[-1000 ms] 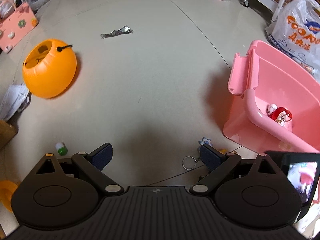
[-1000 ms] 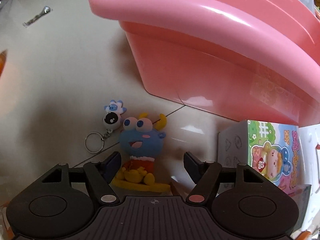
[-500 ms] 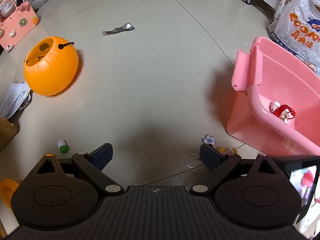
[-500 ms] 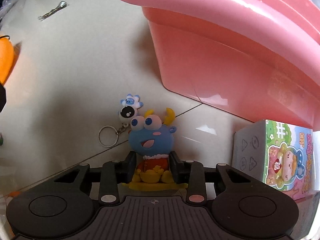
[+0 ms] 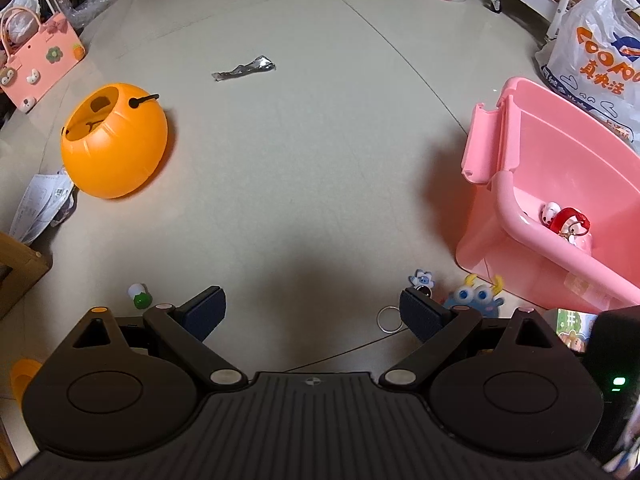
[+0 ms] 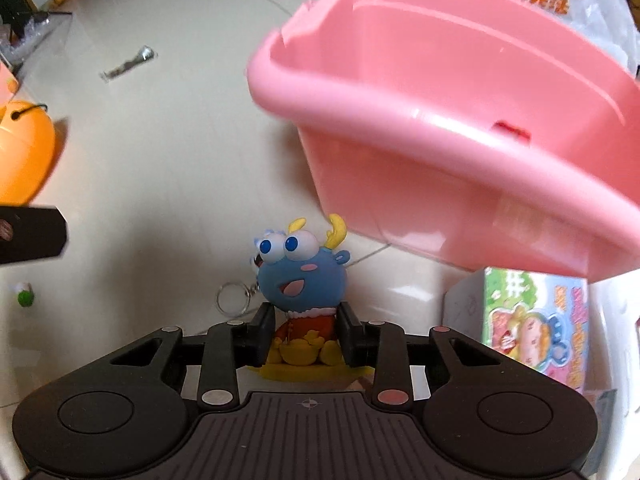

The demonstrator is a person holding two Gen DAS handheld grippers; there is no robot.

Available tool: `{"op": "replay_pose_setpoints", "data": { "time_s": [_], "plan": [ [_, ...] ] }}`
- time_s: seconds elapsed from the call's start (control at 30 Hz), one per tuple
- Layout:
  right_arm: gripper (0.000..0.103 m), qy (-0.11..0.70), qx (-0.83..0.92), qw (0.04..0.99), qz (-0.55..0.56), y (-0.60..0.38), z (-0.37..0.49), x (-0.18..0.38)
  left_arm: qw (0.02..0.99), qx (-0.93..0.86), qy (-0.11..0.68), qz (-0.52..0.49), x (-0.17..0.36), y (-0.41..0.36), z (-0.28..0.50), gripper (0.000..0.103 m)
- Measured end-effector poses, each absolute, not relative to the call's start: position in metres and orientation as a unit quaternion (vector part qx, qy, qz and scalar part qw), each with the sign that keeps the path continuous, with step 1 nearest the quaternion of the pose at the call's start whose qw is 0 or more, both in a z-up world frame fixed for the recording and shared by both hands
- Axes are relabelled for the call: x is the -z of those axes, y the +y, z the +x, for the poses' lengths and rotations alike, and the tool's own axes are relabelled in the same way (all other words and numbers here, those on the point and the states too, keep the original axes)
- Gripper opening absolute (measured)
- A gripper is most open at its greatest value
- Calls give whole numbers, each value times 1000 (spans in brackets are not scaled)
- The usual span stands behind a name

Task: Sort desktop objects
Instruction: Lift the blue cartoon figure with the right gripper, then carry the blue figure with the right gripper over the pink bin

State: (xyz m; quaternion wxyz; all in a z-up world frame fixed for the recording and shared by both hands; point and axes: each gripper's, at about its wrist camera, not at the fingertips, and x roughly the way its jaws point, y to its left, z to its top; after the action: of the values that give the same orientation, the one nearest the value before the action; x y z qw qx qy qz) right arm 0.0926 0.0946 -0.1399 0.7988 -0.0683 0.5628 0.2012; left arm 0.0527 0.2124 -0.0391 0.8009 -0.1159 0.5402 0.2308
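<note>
My right gripper [image 6: 306, 334] is shut on a blue big-eyed figurine [image 6: 301, 280] with yellow horns and a yellow base, lifted off the floor in front of the pink bin [image 6: 460, 152]. The figurine also shows in the left wrist view [image 5: 474, 300]. My left gripper [image 5: 316, 314] is open and empty above bare floor. The pink bin [image 5: 520, 208] holds a red and white toy [image 5: 566, 220]. A small keychain charm [image 5: 421, 280] with a metal ring [image 5: 390, 319] lies on the floor beside the left gripper's right finger.
An orange pumpkin bucket [image 5: 114, 142] lies on its side at the left. A small green and white toy [image 5: 140, 295], a silver wrapper [image 5: 244, 69], a printed toy box [image 6: 536, 328], a pink bag [image 5: 38, 66] and a white plastic bag [image 5: 596, 52] surround the floor.
My right gripper closed on the blue figurine and lifted it up toward the pink bin's rim. The left gripper rose slightly and stayed open.
</note>
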Motion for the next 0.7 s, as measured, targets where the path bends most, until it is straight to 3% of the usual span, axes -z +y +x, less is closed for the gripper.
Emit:
{"op": "replay_pose_setpoints", "data": {
  "time_s": [0.7],
  "plan": [
    [30,502,-199,841,-31,3,72,43,842,-170,506,-77,1,155,51,96]
  ]
}}
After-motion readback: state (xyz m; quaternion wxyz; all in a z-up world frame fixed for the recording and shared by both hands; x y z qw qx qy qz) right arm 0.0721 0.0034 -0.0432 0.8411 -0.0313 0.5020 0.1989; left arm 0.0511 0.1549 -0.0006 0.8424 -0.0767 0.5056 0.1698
